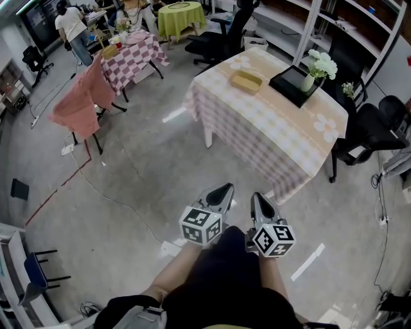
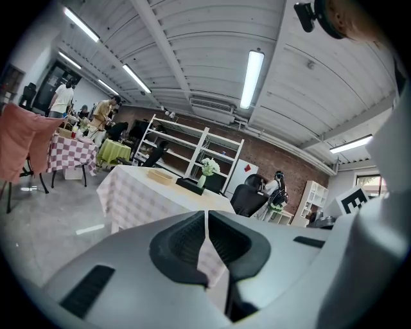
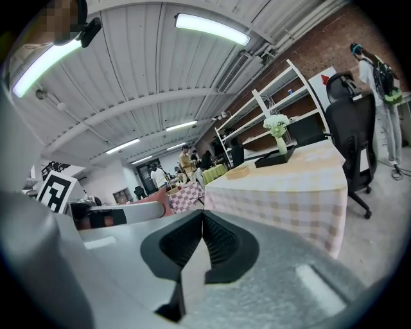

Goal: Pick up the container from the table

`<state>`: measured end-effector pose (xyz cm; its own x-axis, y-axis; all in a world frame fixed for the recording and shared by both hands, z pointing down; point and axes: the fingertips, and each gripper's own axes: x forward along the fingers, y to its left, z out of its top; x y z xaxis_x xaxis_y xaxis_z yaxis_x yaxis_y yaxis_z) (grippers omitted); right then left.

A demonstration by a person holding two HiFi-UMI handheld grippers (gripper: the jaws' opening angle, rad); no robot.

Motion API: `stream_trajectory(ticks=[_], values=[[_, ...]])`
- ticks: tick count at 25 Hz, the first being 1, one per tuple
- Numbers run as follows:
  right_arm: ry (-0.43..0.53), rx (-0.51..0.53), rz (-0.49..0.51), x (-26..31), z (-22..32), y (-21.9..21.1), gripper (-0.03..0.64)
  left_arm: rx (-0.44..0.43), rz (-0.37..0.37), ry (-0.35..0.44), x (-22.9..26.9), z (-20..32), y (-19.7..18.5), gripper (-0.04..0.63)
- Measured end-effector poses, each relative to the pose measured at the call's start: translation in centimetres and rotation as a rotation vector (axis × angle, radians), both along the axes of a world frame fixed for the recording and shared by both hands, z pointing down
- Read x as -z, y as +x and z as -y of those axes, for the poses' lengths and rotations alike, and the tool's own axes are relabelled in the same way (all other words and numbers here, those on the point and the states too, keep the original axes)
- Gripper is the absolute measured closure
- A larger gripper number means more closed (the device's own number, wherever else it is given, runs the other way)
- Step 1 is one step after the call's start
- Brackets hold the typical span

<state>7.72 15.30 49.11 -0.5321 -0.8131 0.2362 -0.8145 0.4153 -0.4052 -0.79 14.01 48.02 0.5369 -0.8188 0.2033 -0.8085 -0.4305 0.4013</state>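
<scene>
Left gripper [image 1: 224, 190], right gripper [image 1: 258, 198] side by side, near level, ribbed jaws together, empty; shallow tan container [image 1: 246, 81] well ahead.

The table [image 1: 257, 138] wears a cloth checked in pale beige and pink, with white flower prints near its corners. The container [image 1: 246, 81] on it is straw-tan, the tray [image 1: 290, 87] black, the vase [image 1: 308, 82] pale green under white flowers [image 1: 320, 63]. Farther off, one table's cloth [image 1: 131, 56] is checked red and white, a round table's cloth [image 1: 181, 18] is lime green, and a salmon-pink cloth [image 1: 80, 103] hangs over a chair. The floor [image 1: 128, 186] is grey with a thin red line [image 1: 58, 193]. Both the left gripper [image 1: 224, 190] and the right gripper [image 1: 257, 198] are grey with black pads, and their cubes [image 1: 201, 225] carry black-and-white square markers. The back wall [image 2: 289, 160] is red-brown brick.
</scene>
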Motion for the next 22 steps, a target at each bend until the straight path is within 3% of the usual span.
stream_trajectory(ticks=[10,22], values=[[0.010,0.015,0.016,0.0,2.4,0.0,0.612,0.020,0.040,0.009,0.3,1.7,-0.5,0.571],[0.007,0.090,-0.007,-0.5,12.2,-0.4,0.612,0.067,0.064,0.035,0.9,11.6,0.0,0.571]])
